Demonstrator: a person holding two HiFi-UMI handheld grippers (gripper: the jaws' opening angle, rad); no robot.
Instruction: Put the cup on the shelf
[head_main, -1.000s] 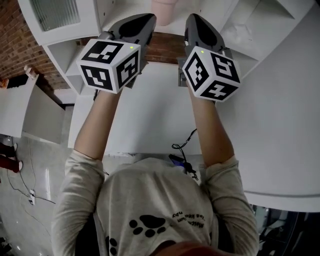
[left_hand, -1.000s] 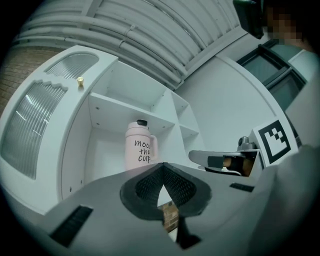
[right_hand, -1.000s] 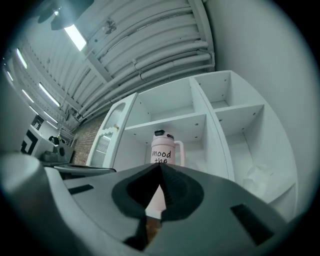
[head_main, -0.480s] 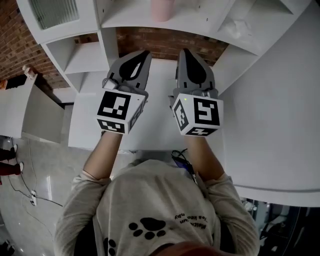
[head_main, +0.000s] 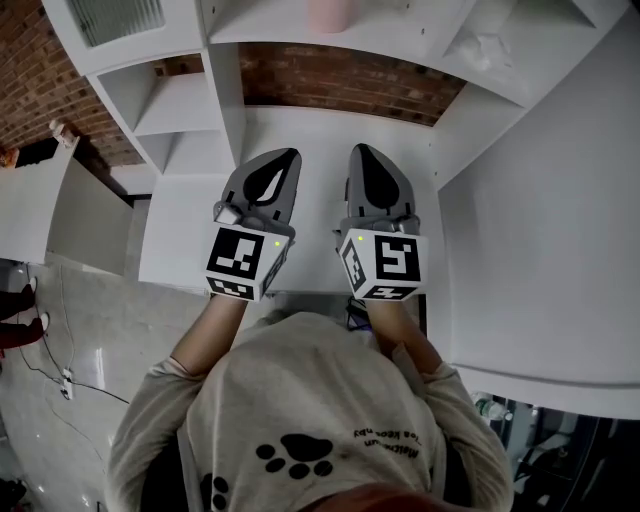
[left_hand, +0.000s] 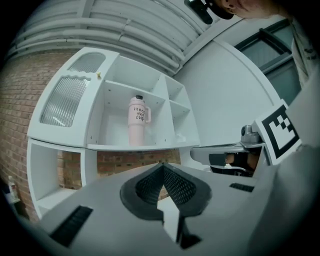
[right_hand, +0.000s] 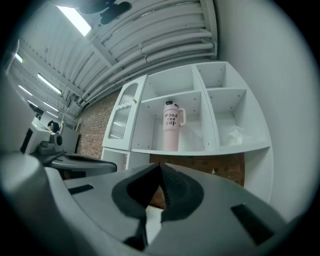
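**Cup stands on the shelf, both grippers empty over the desk**

The white shelf unit (head_main: 420, 35) fills the space ahead of and above both grippers, split into open compartments, with a ribbed panel door on the far left compartment. Below it, the white desk (head_main: 320, 135) runs under the two grippers, and a brick wall (head_main: 340, 80) shows behind the desk, straight ahead of their tips. A white side panel rises just to the right of the right gripper.

The left gripper (head_main: 288, 155) and the right gripper (head_main: 358, 150) hover side by side over the desk, near each other but apart, both pointing about level toward the brick wall. Each carries its marker cube at the rear, toward the person's grey sleeves. In the left gripper view the dark ribbed pads are pressed together at the tip with nothing between them. The right gripper view shows the same: jaws pressed together and empty.

The pink cup (right_hand: 171, 125) stands upright in the wide middle compartment of the shelf, above and ahead of both grippers and well apart from them. It has a dark lid, a handle on its right side and dark lettering on its front. A crumpled pale thing (right_hand: 232, 134) lies in the compartment to the cup's right, up and to the right of the right gripper; what it is cannot be told.
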